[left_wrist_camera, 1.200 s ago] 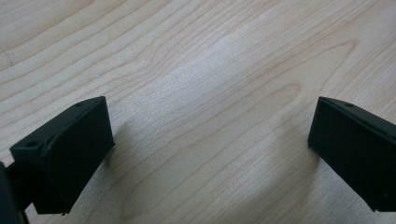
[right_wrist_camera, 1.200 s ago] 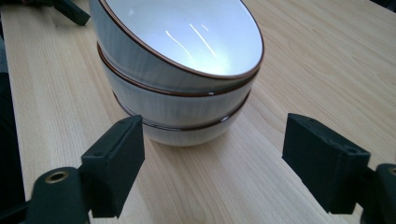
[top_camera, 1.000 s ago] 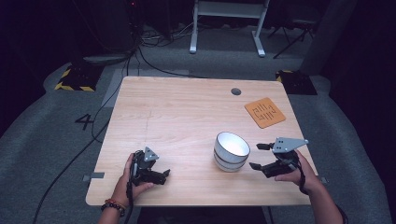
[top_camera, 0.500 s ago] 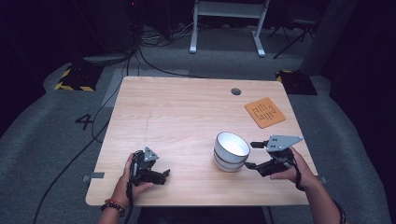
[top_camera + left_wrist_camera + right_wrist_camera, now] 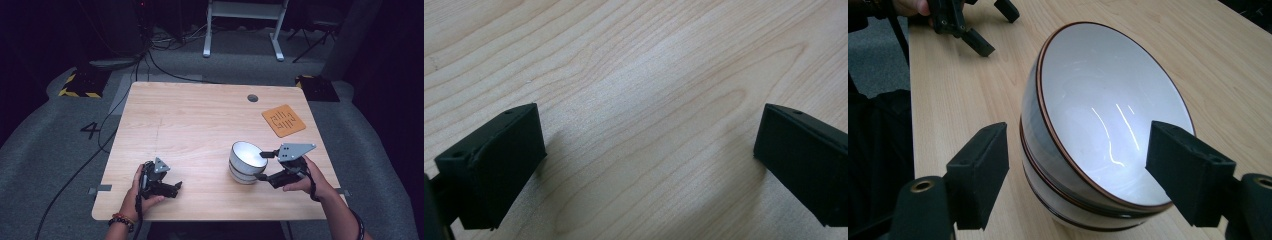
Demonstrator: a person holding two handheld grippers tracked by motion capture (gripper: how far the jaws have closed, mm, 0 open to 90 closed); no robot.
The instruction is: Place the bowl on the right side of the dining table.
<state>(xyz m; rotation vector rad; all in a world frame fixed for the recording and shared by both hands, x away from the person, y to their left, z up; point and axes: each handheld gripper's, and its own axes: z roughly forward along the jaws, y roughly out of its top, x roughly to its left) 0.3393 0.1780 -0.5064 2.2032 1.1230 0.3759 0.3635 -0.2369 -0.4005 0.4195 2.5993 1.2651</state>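
The stack of bowls (image 5: 246, 162) stood on the worktop (image 5: 200, 125) toward its near right part, white inside with a brown rim, and at least two nested bowls could be made out in the right gripper view (image 5: 1098, 130). The right tool (image 5: 265, 165) had its jaws apart, one above the rim of the top bowl and one low against the outer wall, straddling that rim but not yet clamped on it. The left tool (image 5: 172, 187) rested well apart near the front left edge, its jaws also apart over bare wood (image 5: 639, 100). An orange mat (image 5: 283, 120) lay farther back on the right. Judging by this, the grasp was only being set up; closing, lifting and moving the bowl all remained.
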